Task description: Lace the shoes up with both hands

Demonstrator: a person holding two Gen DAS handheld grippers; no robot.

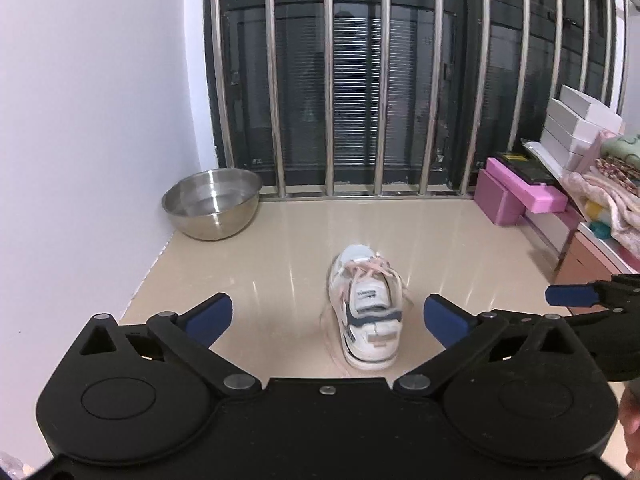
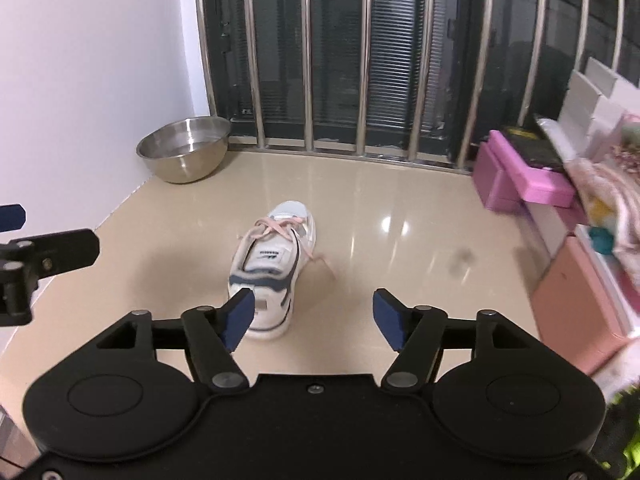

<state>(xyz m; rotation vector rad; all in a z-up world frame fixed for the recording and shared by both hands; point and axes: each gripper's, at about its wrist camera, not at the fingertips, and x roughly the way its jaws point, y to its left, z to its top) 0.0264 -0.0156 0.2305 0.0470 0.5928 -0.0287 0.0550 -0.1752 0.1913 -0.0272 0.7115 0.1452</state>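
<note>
While both grippers hang above the floor, nothing is held.
Shoe: white sneaker (image 1: 366,306) with dark blue trim, upright on the beige floor (image 1: 280,240), heel toward the cameras.
Laces: pink laces (image 2: 280,226) crossed loosely over the tongue; one end trails onto the floor at the shoe's right; whether knotted is unclear, the view is soft.
Left gripper (image 1: 328,318): fingers spread wide, empty, shoe seen between them.
Right gripper (image 2: 314,320): fingers spread, empty, left pad (image 2: 239,320) overlapping the heel in view.
Bowl: steel bowl (image 1: 212,208) by the wall, well apart from the shoe.
</note>
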